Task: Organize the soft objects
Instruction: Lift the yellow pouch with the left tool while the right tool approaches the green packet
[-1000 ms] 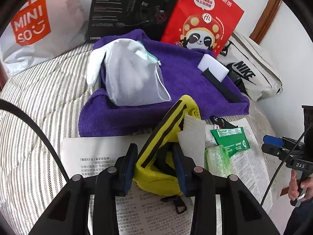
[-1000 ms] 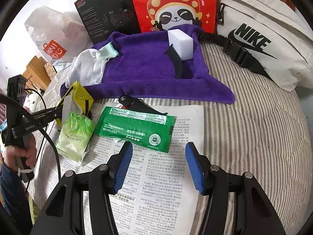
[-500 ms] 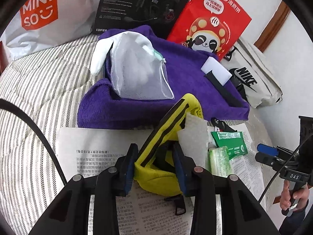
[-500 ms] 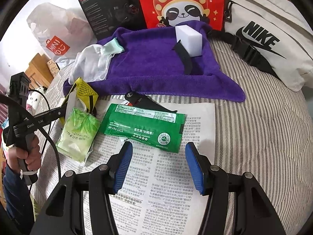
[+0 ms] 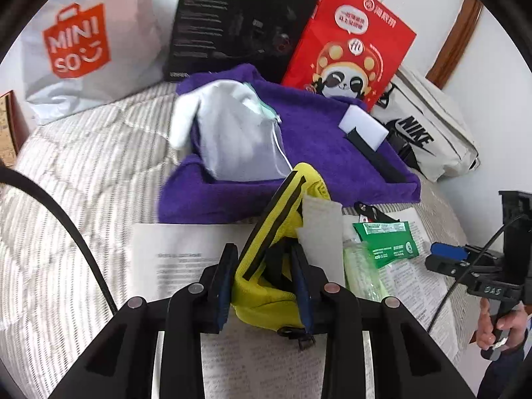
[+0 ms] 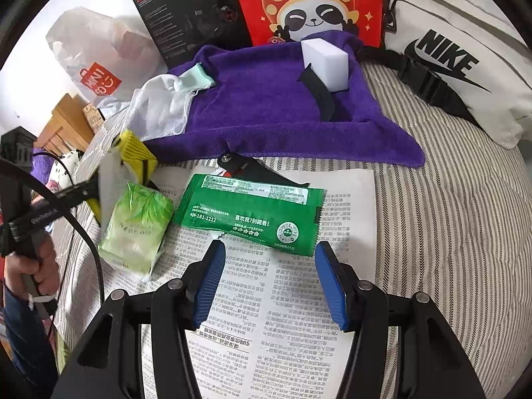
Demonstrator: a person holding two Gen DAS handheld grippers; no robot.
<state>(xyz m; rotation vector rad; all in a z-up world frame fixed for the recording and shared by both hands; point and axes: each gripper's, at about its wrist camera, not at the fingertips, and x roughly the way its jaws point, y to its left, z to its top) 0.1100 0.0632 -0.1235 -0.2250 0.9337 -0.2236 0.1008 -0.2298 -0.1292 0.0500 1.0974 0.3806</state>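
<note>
left gripper [image 5: 262,282]: you're working with a black frame, dark-blue ribbed fingers [image 5: 224,286], round silver screws, a black cable trailing | right gripper [image 6: 271,279]: black frame, brighter blue ribbed fingers [image 6: 207,282], silver screws | you're wearing a dark-blue sleeve [image 6: 20,332]

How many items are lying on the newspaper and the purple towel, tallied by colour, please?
Green: 2, the green sachet and the pale green tissue pack.
Yellow: 1, the yellow pouch, held in the left gripper.
White: 2, the white mesh bag and the white sponge block.
Black: 2, the black strap and the black tool.
Total: 7.
</note>
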